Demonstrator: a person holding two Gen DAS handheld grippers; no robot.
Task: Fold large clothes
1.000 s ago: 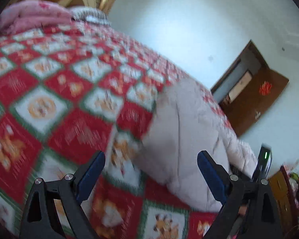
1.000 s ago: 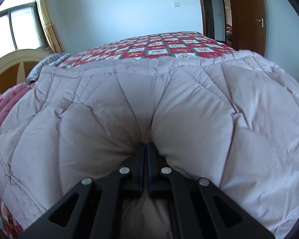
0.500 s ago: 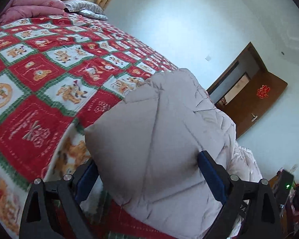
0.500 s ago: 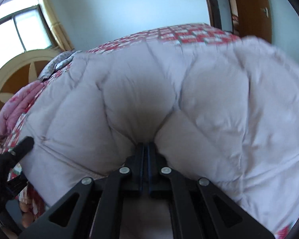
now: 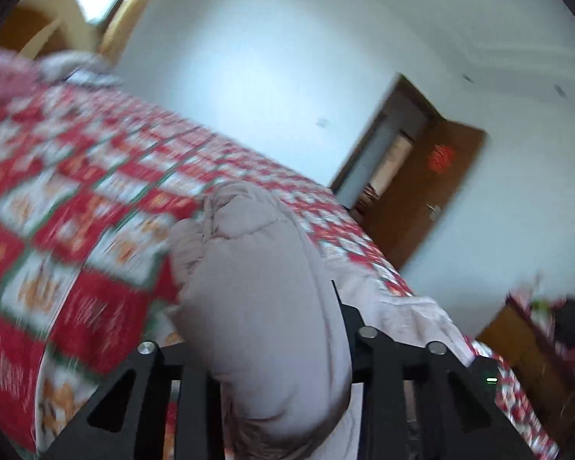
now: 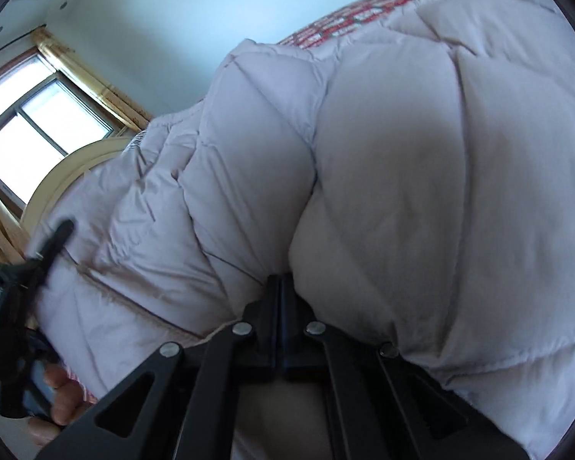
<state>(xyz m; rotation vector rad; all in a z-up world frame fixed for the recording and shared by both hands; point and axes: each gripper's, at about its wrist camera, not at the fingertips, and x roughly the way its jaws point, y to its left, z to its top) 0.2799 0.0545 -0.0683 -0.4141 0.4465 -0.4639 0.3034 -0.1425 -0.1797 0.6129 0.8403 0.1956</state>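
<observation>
A pale pink quilted puffer jacket [image 5: 257, 287] lies on the bed, one end bunched up and raised. My left gripper [image 5: 260, 329] has that thick fold between its jaws, which are closing and squeezing it; the pads are buried in the fabric. In the right wrist view the jacket [image 6: 421, 153] fills most of the picture. My right gripper [image 6: 279, 287] is shut on a pinch of its fabric. The left gripper [image 6: 53, 241] shows at the jacket's left end, with a hand [image 6: 57, 402] below it.
A red, white and green patchwork quilt [image 5: 76, 230] covers the bed. Pink pillows [image 5: 0, 80] and a rounded wooden headboard [image 6: 57, 176] stand at its far end under a window [image 6: 30, 130]. A brown door [image 5: 433, 199] stands ajar; a cluttered cabinet [image 5: 536, 345] is at right.
The left gripper went from wide open over the quilt to straddling the jacket's end, then closed on it and lifted. The right gripper stayed shut on the jacket and rolled.
</observation>
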